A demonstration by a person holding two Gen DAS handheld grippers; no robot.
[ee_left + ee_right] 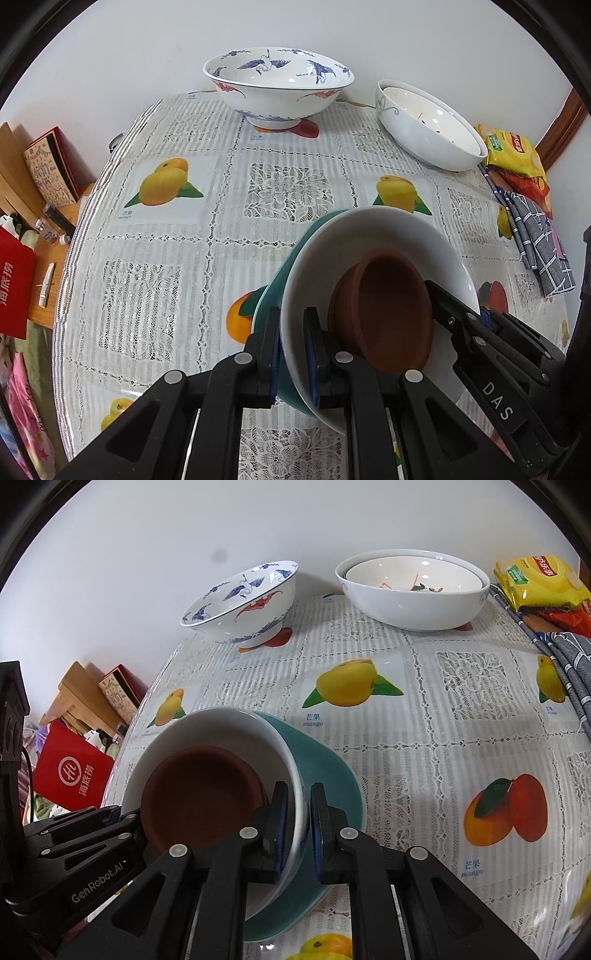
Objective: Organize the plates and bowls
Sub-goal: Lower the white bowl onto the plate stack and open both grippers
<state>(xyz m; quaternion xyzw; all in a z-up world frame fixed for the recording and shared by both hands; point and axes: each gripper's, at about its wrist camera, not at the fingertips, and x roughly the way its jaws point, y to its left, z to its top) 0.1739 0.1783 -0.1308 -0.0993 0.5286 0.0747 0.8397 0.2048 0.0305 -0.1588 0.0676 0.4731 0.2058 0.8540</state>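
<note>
A white bowl [369, 236] [221, 727] with a small brown bowl [388, 310] [203, 794] nested inside sits on a teal plate [273, 295] [325, 775] near the table's front. My left gripper [293, 350] is shut on the white bowl's left rim, one finger inside and one outside. My right gripper [299, 827] is shut on the bowl's right rim in the same way. Each gripper shows in the other's view [491, 354] [85, 842].
A blue-crane patterned bowl [277, 85] [243, 602] stands at the back. Two nested white bowls [428, 129] [413, 590] stand at the back right. Snack packets [513, 155] [543, 583] and a checked cloth [539, 240] [569, 653] lie at the right edge. The fruit-print tablecloth [184, 240] covers the round table.
</note>
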